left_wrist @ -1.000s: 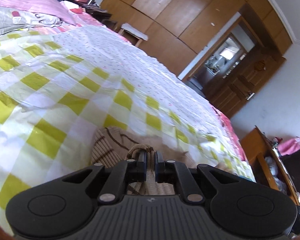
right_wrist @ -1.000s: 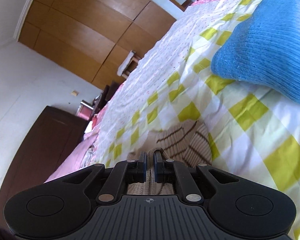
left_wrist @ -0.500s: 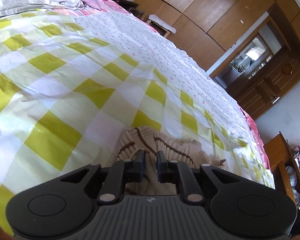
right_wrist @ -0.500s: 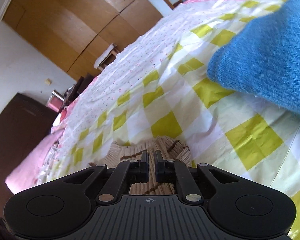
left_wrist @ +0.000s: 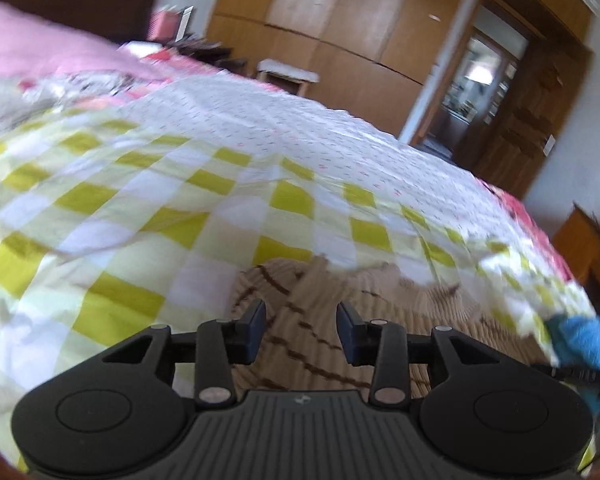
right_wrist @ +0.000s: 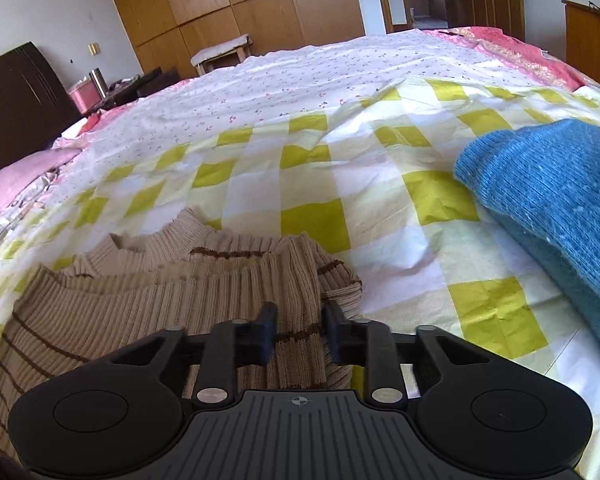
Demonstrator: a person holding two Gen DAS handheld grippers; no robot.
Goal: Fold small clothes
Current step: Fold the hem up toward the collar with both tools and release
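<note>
A small beige ribbed sweater with brown stripes [right_wrist: 160, 304] lies folded on the yellow-checked bedspread [right_wrist: 312, 184]. It also shows blurred in the left wrist view [left_wrist: 340, 308]. My right gripper [right_wrist: 298, 320] is open, its jaws apart just over the sweater's right edge. My left gripper [left_wrist: 300, 318] is open over the sweater's left part, holding nothing.
A blue knit garment [right_wrist: 552, 200] lies on the bed to the right of the sweater; its edge shows in the left wrist view [left_wrist: 584, 344]. Pink pillows [right_wrist: 16, 176] lie at the head. Wooden wardrobes [right_wrist: 240, 4] and a stool [right_wrist: 220, 52] stand beyond the bed.
Both grippers were shut on the sweater's fabric and carried it over. Now both have opened and let go, and the sweater lies folded on the bed.
</note>
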